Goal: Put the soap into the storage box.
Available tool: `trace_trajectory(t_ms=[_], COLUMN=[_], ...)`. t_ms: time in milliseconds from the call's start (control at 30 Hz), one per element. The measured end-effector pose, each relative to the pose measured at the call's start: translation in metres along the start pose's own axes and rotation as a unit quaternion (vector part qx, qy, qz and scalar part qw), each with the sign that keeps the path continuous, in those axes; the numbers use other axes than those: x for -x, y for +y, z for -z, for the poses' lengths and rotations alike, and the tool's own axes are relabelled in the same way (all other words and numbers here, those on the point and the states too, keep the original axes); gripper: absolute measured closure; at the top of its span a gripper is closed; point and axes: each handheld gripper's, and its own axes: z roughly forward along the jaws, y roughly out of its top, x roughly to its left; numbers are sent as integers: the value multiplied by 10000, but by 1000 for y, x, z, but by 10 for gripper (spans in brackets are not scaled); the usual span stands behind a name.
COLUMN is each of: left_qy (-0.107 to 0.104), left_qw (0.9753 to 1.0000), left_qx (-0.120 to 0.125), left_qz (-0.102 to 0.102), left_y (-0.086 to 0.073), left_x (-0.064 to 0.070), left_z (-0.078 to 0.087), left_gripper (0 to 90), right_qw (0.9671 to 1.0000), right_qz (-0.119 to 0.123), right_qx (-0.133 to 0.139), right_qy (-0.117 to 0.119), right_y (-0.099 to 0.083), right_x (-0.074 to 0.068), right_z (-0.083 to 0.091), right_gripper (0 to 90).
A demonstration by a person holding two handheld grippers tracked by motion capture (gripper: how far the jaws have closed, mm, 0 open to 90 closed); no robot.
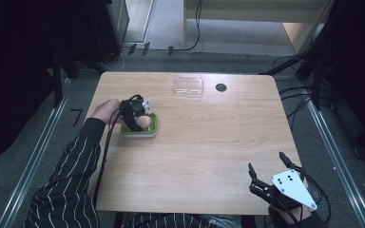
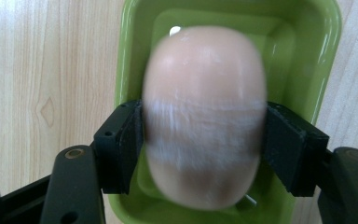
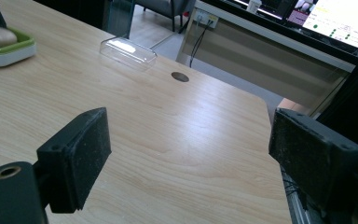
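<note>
At the left of the high view, a striped sleeve runs up from the bottom edge to the person's left hand, which holds the left gripper over a green dish standing on the left part of the wooden table. The left gripper view looks straight down along the jaws: the two black pads press against the opposite sides of a pale, rounded bar of soap, so this tool is pinching the soap across its middle. The soap sits above the hollow of the green dish, whose rim shows around it on all sides; whether the bar rests on the dish floor or is lifted just off it cannot be told, and the soap itself is blurred. Farther toward the middle of the table, near the far edge, lies a clear plastic lid, and just to its right is a small dark round hole in the tabletop. At the lower right corner of the high view the right gripper hovers over the table's near right edge, well apart from the dish, with the grey three-cornered plate on top of it. The right gripper view shows its jaws spread wide with nothing between them but bare wood.
</note>
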Motion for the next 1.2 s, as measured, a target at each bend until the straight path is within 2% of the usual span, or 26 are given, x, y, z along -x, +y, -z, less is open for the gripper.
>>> trace_trajectory(t_ms=[333, 367, 500, 600, 700, 800, 967, 1067, 1200], left_qy=[56, 5, -25, -73, -35, -39, 25, 105, 46], left_qw=[10000, 10000, 9998, 9994, 9989, 9982, 9971, 9968, 9959], left_qx=[3, 15, 17, -114, -180, -209, -155, -138, -109], left_qz=[38, 67, 208, 307, 438, 560, 749, 775, 896], left_y=[0, 0, 2, 4, 5, 7, 7, 7, 7], left_x=[1, 1, 2, 4, 6, 10, 18, 23, 29], left_z=[8, 10, 17, 21, 25, 29, 36, 40, 41], left_gripper=[288, 279, 210, 163, 100, 2, 0, 0, 0], right_qw=[10000, 10000, 10000, 10000, 10000, 10000, 10000, 10000, 10000], right_qz=[-6, -3, 3, 1, -5, -4, -13, -4, -25], right_qx=[4, 8, 7, 6, 9, 15, 7, 20, 17], right_qy=[3, 7, 18, 13, 7, 4, 6, 9, 12], right_y=[0, 0, 0, 0, 0, 0, 0, 0, 0], right_x=[0, 0, 0, 0, 0, 0, 0, 0, 0], right_z=[0, 0, 0, 0, 0, 0, 0, 0, 0], right_gripper=[135, 135, 135, 134, 135, 134, 134, 134, 134])
